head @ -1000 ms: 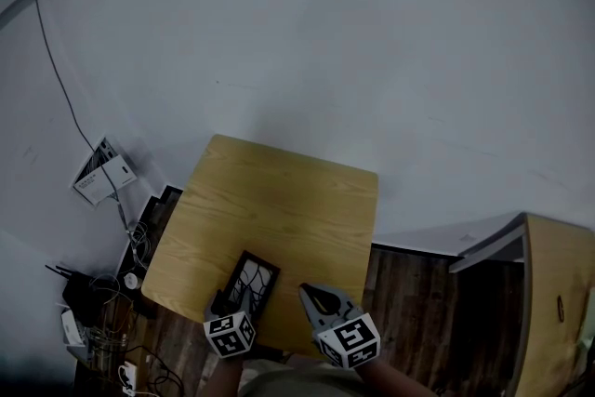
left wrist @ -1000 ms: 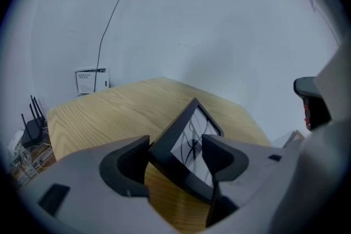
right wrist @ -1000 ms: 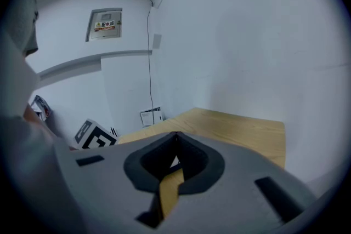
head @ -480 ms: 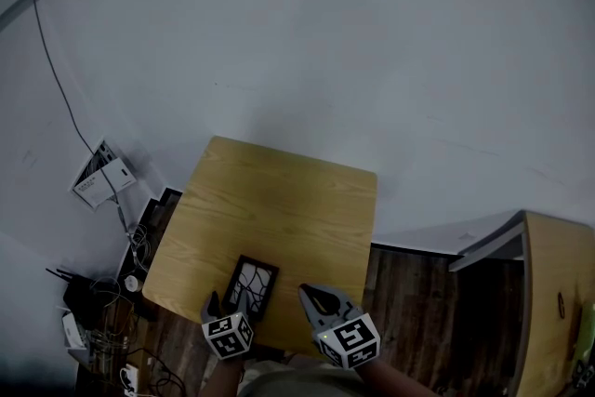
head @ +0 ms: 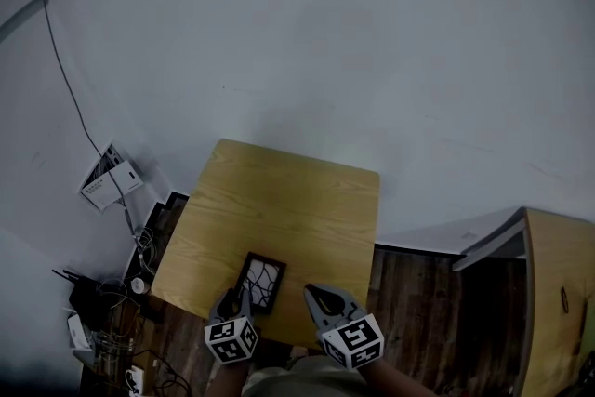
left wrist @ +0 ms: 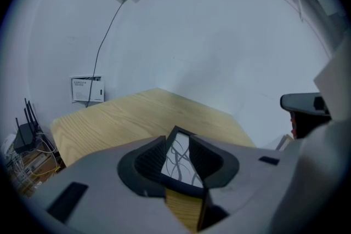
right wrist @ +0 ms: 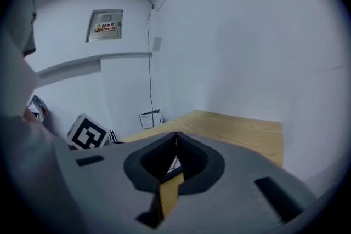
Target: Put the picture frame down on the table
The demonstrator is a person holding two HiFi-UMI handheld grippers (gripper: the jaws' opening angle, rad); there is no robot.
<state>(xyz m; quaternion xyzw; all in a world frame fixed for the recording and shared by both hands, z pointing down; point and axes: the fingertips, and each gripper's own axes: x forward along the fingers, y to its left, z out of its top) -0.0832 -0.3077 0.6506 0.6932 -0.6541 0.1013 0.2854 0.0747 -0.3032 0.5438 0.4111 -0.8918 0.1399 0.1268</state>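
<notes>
The picture frame point(head: 259, 282), black-edged with a white pane crossed by dark lines, lies flat on the wooden table point(head: 288, 200) near its front edge. My left gripper point(head: 232, 300) hovers just behind the frame's near end. In the left gripper view the picture frame point(left wrist: 178, 164) shows through the gap of my left gripper point(left wrist: 178, 140). Its jaws have just been closing; they stand partly apart and press on nothing. My right gripper point(head: 313, 292) hangs to the frame's right, over the table's front edge. In the right gripper view my right gripper point(right wrist: 176, 134) is shut and empty.
Cables and small devices point(head: 102, 311) clutter the floor left of the table. A paper-covered box point(head: 110, 181) hangs on the white wall there. A wooden cabinet point(head: 558, 293) stands at the right over dark floorboards point(head: 409, 293).
The left gripper has drawn back from the frame toward the person and lifted a little, and its jaws have narrowed. The frame stays flat on the table. The right gripper has kept still.
</notes>
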